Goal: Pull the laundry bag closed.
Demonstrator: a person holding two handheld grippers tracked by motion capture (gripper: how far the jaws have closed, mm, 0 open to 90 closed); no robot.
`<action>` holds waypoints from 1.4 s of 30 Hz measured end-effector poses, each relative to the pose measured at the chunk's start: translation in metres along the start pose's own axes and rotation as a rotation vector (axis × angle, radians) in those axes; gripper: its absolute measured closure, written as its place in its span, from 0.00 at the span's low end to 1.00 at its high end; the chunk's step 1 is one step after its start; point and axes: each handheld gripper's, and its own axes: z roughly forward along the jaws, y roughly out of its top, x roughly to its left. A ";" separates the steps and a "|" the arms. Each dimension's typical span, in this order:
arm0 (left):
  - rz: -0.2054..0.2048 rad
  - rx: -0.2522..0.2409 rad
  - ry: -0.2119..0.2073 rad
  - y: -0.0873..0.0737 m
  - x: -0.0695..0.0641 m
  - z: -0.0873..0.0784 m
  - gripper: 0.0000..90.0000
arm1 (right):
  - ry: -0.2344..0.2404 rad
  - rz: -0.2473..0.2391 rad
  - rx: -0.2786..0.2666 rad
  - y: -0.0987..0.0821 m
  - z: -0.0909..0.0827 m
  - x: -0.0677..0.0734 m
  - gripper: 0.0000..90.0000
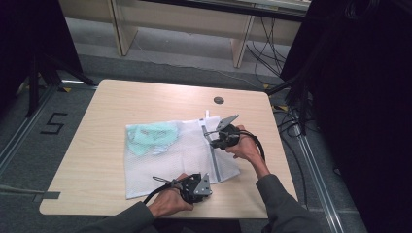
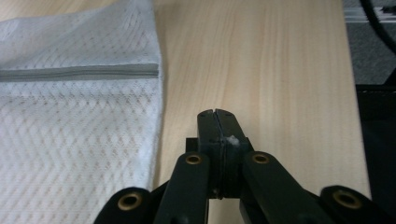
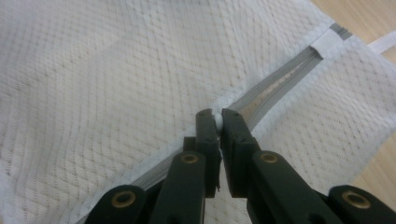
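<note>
From the high view, the white mesh laundry bag lies flat in the middle of the table, a pale green garment showing through its far left part. My right gripper sits on the bag's grey zipper, near its far end. My left gripper rests at the bag's near right corner.

In the left gripper view, my fingers are pressed tight together with nothing between them, just off the bag's edge, over bare wood. The zipper's closed end lies beyond, on the bag.

In the right gripper view, my fingers are pinched narrow on the small white zipper pull. Beyond the pull the zipper gapes slightly open; behind it the track looks joined.

I judge I am mid-way through working the zipper. Next I need a steady draw along the track, and my left should pin the bag's corner so the mesh does not bunch.
</note>
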 end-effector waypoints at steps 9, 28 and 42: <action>-0.099 -0.060 0.069 -0.001 0.010 -0.004 0.88 | 0.031 -0.019 0.027 0.002 -0.001 0.007 0.97; -0.182 -0.030 0.057 0.003 0.012 0.009 0.68 | 0.085 -0.002 -0.013 0.011 -0.008 0.016 0.97; -0.198 -0.028 -0.015 0.001 0.022 0.009 0.98 | 0.087 -0.021 -0.034 0.017 -0.009 0.018 0.97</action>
